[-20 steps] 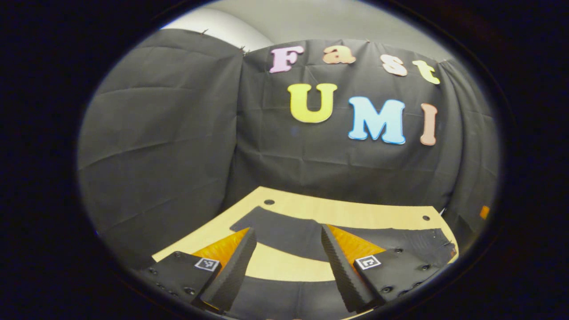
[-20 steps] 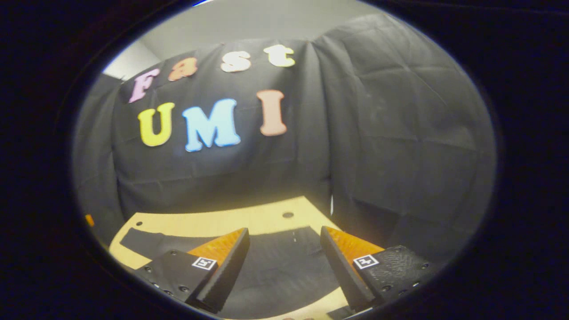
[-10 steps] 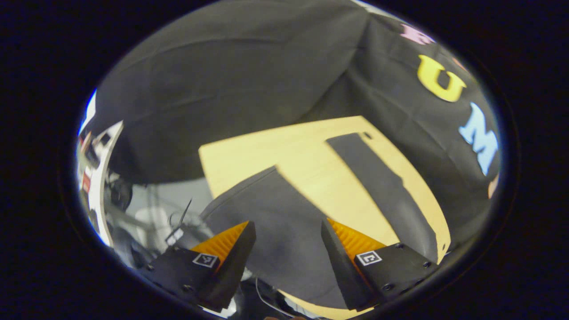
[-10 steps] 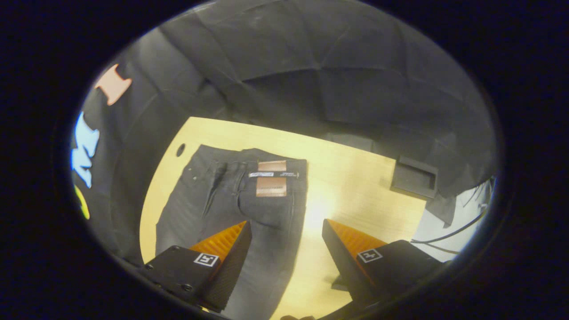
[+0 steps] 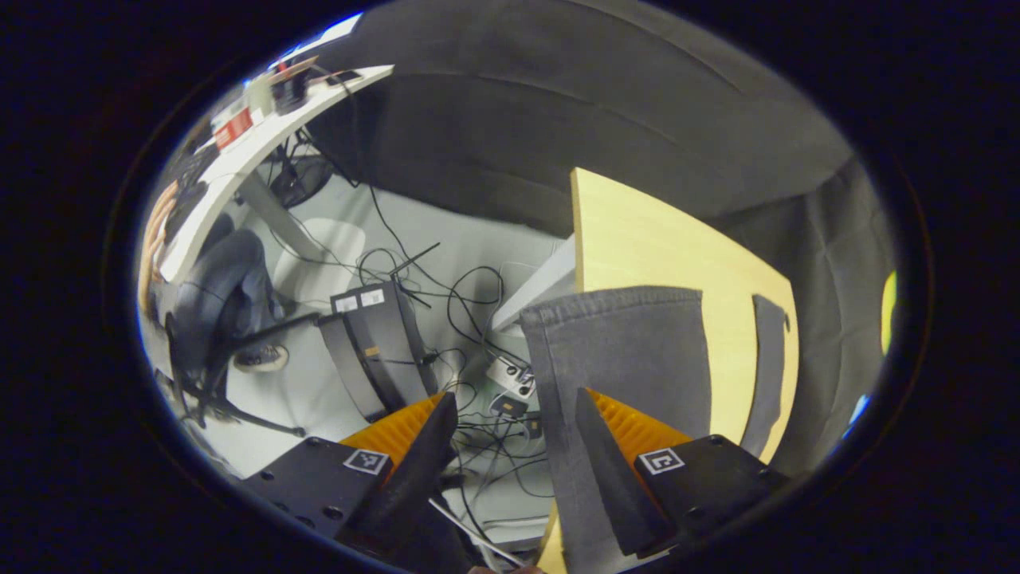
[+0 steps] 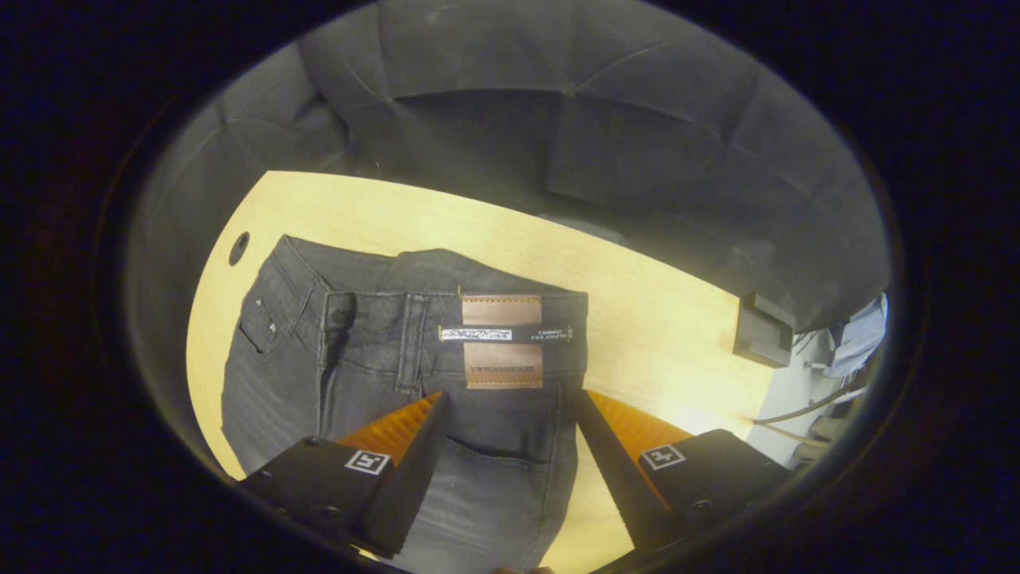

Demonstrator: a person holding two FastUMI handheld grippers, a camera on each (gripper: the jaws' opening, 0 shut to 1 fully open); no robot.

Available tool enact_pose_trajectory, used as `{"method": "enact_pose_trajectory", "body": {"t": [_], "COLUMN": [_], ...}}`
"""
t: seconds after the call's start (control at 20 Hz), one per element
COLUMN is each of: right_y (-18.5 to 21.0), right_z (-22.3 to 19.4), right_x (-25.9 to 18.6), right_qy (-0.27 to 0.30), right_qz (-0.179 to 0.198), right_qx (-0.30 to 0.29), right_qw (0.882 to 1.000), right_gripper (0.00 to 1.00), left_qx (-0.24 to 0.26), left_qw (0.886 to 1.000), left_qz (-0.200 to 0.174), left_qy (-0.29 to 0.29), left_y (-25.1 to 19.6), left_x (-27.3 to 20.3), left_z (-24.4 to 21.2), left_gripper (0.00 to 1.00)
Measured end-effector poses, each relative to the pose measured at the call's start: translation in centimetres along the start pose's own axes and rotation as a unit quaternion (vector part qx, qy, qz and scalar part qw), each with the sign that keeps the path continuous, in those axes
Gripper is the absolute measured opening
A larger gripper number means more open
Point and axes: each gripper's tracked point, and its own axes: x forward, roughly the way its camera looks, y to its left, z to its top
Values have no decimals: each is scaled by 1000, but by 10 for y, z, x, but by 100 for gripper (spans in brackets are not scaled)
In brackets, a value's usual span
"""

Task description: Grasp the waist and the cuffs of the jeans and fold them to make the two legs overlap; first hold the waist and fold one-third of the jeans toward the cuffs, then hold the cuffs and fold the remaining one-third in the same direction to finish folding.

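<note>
The dark grey jeans lie flat on a light wooden table [image 6: 637,271]. In the right gripper view their waist [image 6: 374,311] with a brown leather patch [image 6: 502,339] lies just ahead of my right gripper [image 6: 510,396], which is open above the seat, with nothing held. In the left gripper view the near leg's cuff [image 5: 613,343] lies at the table's end, and the other leg [image 5: 769,359] shows as a narrow strip farther right. My left gripper [image 5: 514,399] is open by the cuff's edge, one finger over the denim and the other over the floor.
Beyond the table's end [image 5: 629,231] the floor holds tangled cables [image 5: 446,295], a black box [image 5: 374,343] and a seated person's leg [image 5: 215,287] by a white desk [image 5: 271,135]. A black box [image 6: 761,331] sits at the table's far right corner.
Both grippers have swung from facing the back wall to looking down. The left one now faces the cuff end, the right one has come closer to the waist. Both stay open.
</note>
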Motion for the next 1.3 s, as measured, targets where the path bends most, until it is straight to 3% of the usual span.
{"method": "enact_pose_trajectory", "body": {"t": [0.2, 0.3, 0.35, 0.5, 0.75, 0.8, 0.9, 1.0, 1.2, 1.25, 1.3], "right_y": [-46, -77, -85, -37, -31, -32, -33, -35, -35, -35, -40], "right_z": [-18, -34, -47, -35, -36, -36, -34, -33, -33, -33, -32], "right_x": [-27, -53, -76, -57, -55, -56, -54, -54, -51, -52, -55], "right_qy": [-12, -17, -20, -26, -35, -39, -50, -57, -57, -52, -50], "right_qz": [5, 5, 6, 7, 7, 7, 7, 8, 11, 13, 14], "right_qx": [-10, -9, -9, -12, -12, -12, -14, -16, -20, -23, -26], "right_qw": [1000, 1000, 1000, 1000, 999, 999, 999, 998, 998, 998, 998], "right_gripper": [97, 98, 98, 98, 98, 97, 98, 98, 98, 98, 96], "left_qx": [6, 41, 37, 90, 77, 77, 79, 83, 72, 66, 64], "left_qw": [1000, 998, 997, 988, 989, 990, 994, 993, 996, 995, 996], "left_qz": [11, 57, 60, 113, 105, 101, 59, 63, 57, 76, 67], "left_qy": [-9, 0, -30, -54, -63, -64, -57, -47, -22, -28, -16], "left_y": [-27, -34, -46, -56, -68, -70, -89, -91, -85, -77, -80], "left_x": [11, 29, 37, 29, 35, 34, 38, 43, 39, 31, 32], "left_z": [8, -6, -9, -3, -5, -6, -8, -8, -1, 2, 3], "left_gripper": [100, 99, 99, 99, 99, 94, 87, 57, 52, 37, 22]}}
